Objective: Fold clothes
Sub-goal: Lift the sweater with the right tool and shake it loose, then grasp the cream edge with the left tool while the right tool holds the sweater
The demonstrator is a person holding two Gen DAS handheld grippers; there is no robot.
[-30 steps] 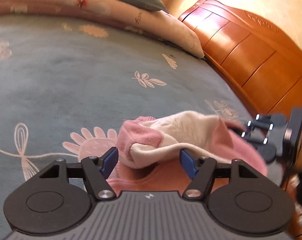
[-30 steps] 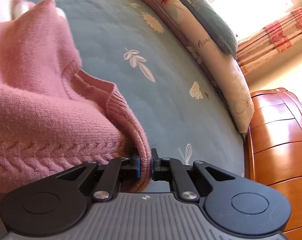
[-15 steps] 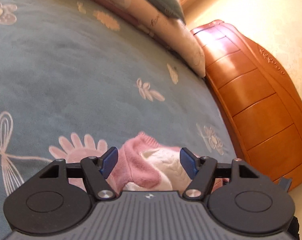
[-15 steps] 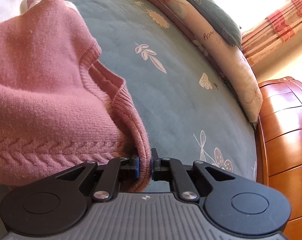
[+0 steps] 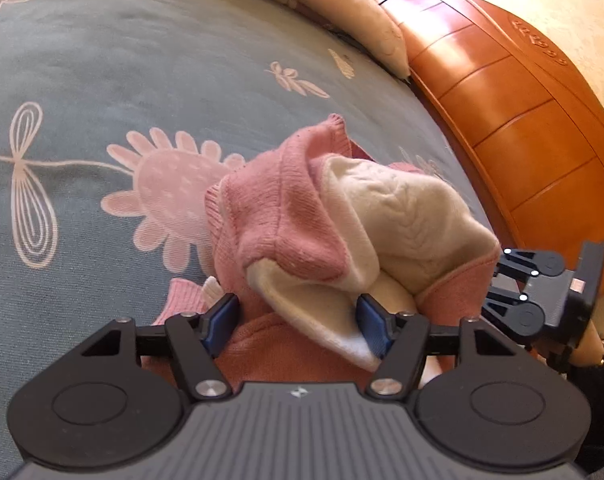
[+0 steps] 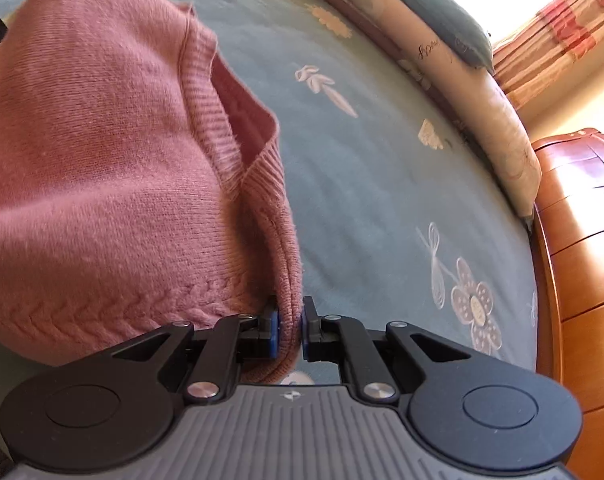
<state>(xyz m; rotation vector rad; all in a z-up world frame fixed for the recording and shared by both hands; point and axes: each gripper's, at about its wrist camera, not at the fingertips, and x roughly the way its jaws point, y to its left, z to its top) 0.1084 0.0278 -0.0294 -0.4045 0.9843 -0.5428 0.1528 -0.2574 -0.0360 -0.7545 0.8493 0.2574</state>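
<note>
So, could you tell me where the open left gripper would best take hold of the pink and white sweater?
Probably the pink ribbed cuff, approached from the gripper's own side. It sticks up free of the sweater, thin enough for the left gripper. The right gripper grips the far hem.

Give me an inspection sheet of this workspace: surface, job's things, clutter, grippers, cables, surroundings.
Surface: bed with a blue-grey flowered cover.
Job's things: one pink and cream sweater, bunched up, not yet folded; its pink ribbed edge is lifted.
Clutter: nothing seen.
Grippers: left gripper open, its fingers either side of the sweater, gripping nothing; right gripper shut on the sweater's edge.
Cables: nothing seen.
Surroundings: pillows along the far side of the bed, an orange wooden bed end, a striped curtain by a bright window.
</note>
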